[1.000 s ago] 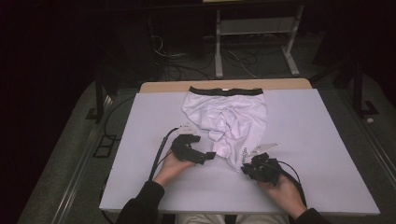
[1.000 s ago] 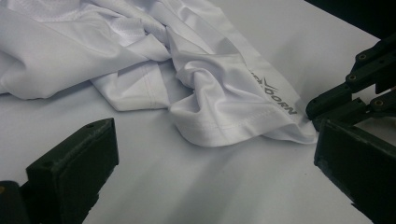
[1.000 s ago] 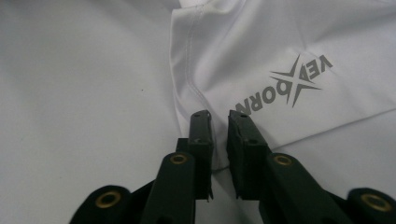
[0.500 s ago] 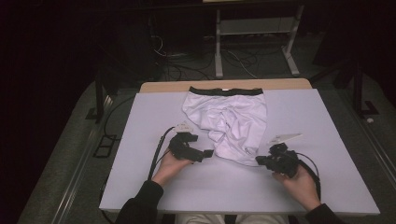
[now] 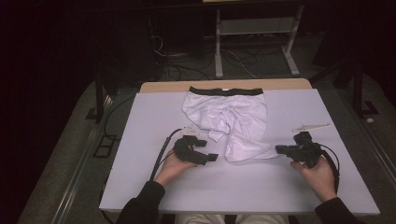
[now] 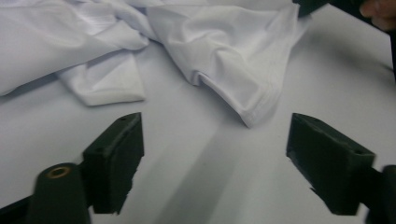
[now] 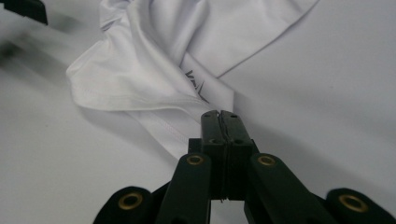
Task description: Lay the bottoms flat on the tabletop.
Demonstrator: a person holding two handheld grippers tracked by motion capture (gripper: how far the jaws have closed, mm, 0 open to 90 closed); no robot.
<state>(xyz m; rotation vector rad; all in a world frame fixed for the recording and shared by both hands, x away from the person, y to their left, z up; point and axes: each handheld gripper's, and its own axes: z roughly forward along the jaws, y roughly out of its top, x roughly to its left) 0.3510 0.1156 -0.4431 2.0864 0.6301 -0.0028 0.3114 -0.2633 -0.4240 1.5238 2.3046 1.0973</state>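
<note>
- White boxer shorts [image 5: 231, 122] with a black waistband are spread on the desk [image 5: 140, 140], waistband at the far edge.
- A leg hem is clamped between the closed fingers of the right gripper [image 5: 280, 150].
- The left gripper [image 5: 211, 157] is held beside the other leg; its fingers, just narrowed, are apart with nothing between them.

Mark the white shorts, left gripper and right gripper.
white shorts [image 5: 233, 119], high view, middle of the fabric.
left gripper [image 5: 211, 157], high view, between its open jaw tips.
right gripper [image 5: 279, 149], high view, tip of its shut jaws.
</note>
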